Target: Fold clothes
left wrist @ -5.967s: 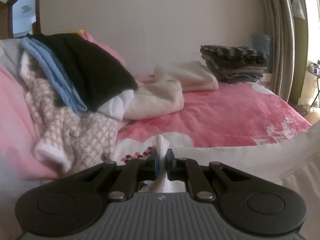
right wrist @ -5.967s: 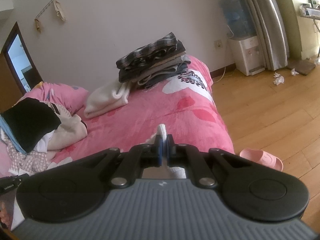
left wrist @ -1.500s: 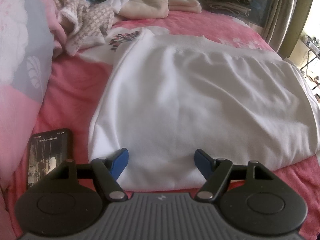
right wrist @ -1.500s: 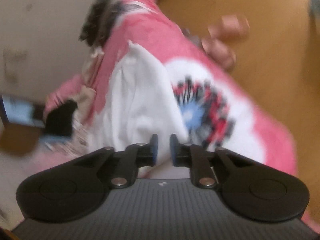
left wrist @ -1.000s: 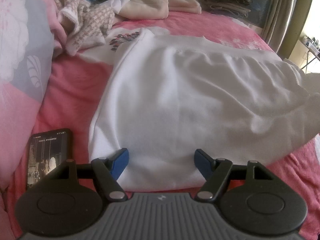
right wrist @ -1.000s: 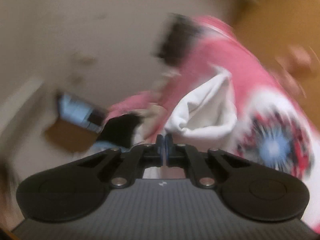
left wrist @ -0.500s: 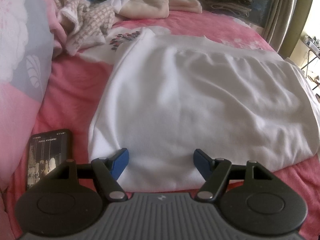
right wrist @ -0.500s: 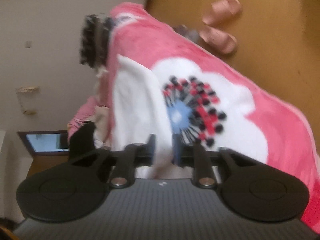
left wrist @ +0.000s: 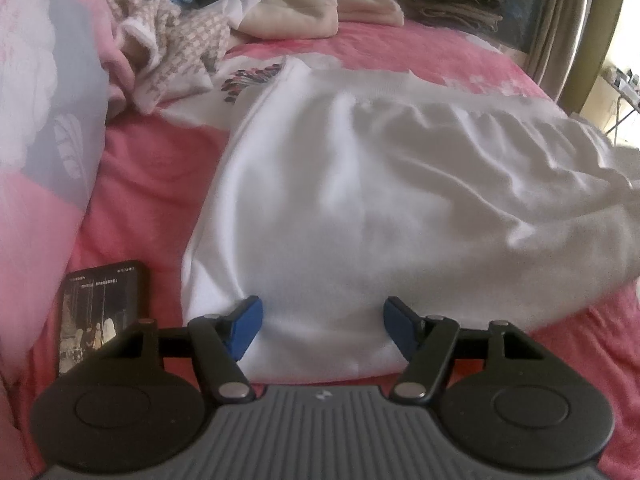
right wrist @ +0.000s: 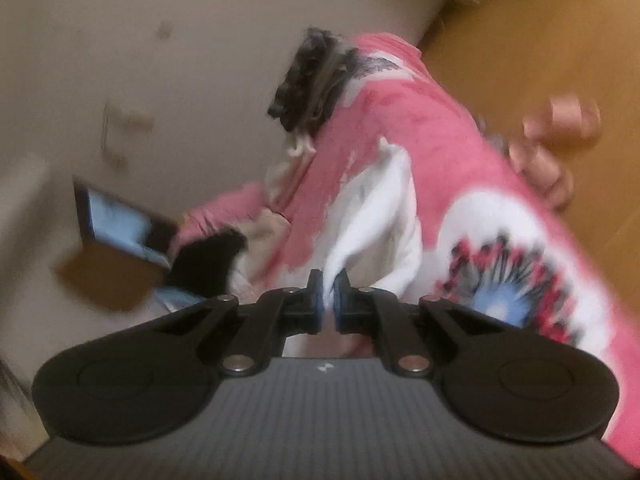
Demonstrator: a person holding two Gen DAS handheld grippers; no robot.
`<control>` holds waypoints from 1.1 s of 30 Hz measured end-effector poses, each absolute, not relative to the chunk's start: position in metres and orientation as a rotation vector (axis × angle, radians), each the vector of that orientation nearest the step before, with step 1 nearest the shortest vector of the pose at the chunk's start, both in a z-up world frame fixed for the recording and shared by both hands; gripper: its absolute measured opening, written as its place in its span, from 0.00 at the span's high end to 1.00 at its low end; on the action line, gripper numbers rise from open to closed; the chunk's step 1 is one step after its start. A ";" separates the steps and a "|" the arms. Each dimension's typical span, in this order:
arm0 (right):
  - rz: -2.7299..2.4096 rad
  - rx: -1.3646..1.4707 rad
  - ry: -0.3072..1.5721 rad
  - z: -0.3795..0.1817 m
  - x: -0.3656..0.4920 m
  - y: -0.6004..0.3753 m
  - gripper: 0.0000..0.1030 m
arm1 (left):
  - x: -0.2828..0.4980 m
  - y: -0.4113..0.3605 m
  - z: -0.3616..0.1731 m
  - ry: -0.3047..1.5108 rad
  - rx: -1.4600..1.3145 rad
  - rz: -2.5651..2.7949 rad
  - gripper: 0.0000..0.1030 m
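1. The white garment (left wrist: 380, 200) lies spread flat on the pink bed (left wrist: 152, 184), filling the middle of the left wrist view
2. The left hand-held gripper (left wrist: 320, 322) sits at the garment's near edge with its jaws spread wide; the near hem lies between the two blue pads (left wrist: 244, 326), and whether they touch the cloth cannot be told
3. The garment's right side is wrinkled and lifted toward the right edge of that view
4. The right hand-held gripper (right wrist: 327, 300) has its jaws pressed together on a fold of the white garment (right wrist: 380, 208); the cloth rises from the pads in a peaked flap
5. The right wrist view is tilted and motion-blurred; the bed (right wrist: 400, 92) runs diagonally across it, with a flower print (right wrist: 504, 288) just beside the gripped cloth
6. A phone (left wrist: 98, 312) lies on the bed left of the left hand-held gripper, apart from the garment
7. A loose heap of clothes (left wrist: 176, 48) lies at the far left of the bed; folded cream items (left wrist: 292, 20) and a dark folded stack (left wrist: 444, 0) lie at the far end, well apart from the garment
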State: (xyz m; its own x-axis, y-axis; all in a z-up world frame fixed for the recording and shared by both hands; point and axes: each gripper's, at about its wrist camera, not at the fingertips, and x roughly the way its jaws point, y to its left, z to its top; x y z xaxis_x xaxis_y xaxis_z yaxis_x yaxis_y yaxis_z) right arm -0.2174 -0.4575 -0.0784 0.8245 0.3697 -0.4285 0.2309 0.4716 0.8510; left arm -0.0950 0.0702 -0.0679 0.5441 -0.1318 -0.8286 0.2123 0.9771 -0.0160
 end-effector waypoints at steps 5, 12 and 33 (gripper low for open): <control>0.031 1.105 0.718 -0.096 -0.209 -0.459 0.97 | -0.094 0.072 -0.069 0.975 0.100 -0.209 0.36; 0.001 1.139 0.752 -0.111 -0.218 -0.469 0.97 | -0.092 0.074 -0.068 0.982 0.089 -0.212 0.37; 0.312 0.108 0.983 -0.046 -0.129 -0.355 0.97 | -0.091 0.070 -0.067 0.988 0.120 -0.215 0.35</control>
